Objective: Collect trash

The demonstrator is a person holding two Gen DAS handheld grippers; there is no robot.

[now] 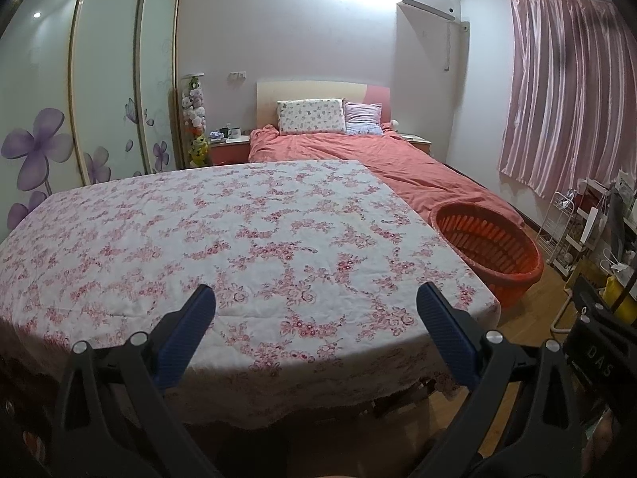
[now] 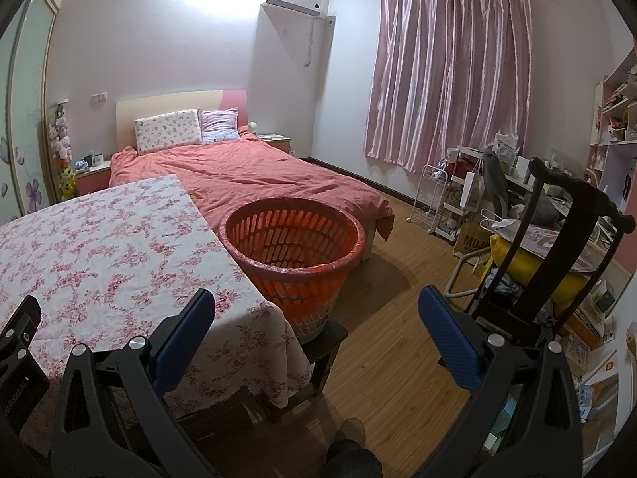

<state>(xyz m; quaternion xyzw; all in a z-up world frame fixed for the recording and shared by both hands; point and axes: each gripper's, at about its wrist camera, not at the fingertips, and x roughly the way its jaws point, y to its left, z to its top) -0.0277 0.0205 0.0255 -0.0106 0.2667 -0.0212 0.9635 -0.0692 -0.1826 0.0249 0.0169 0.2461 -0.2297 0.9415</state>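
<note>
Both grippers are held back at the near edge of the table w/ nothing in them. The left gripper (image 1: 316, 304) sits low centre in its view, blue fingers (image 1: 187, 334) spread wide apart over the flowered cloth (image 1: 239, 239). The right gripper (image 2: 316, 310) is the same: fingers (image 2: 185, 338) wide apart, aimed more to the right, so the table corner fills the lower left of its frame and wood floor (image 2: 398, 310) fills the gap between the fingers. Probably a ready pose, spread to take whatever gets picked first.

The orange basket (image 2: 294, 239) is the likely place for the trash. In the right view it's centre frame, upright, on a dark stool (image 2: 330, 338) just beside the table's corner; in the left view it's at right of centre (image 1: 487, 245), partly hidden by the table edge. Raised on the stool, its rim sits about level w/ the tabletop, which should make drops from the table short and easy. It looks empty inside, though the bottom isn't fully visible.

No trash shows on the cloth in either view. So the job looks barely begun, or the trash lies elsewhere: maybe in the clutter by the chair (image 2: 557, 239) and shelves at right of the right view, too jumbled to tell. The bed (image 2: 247, 175) lies behind, mid frame.
</note>
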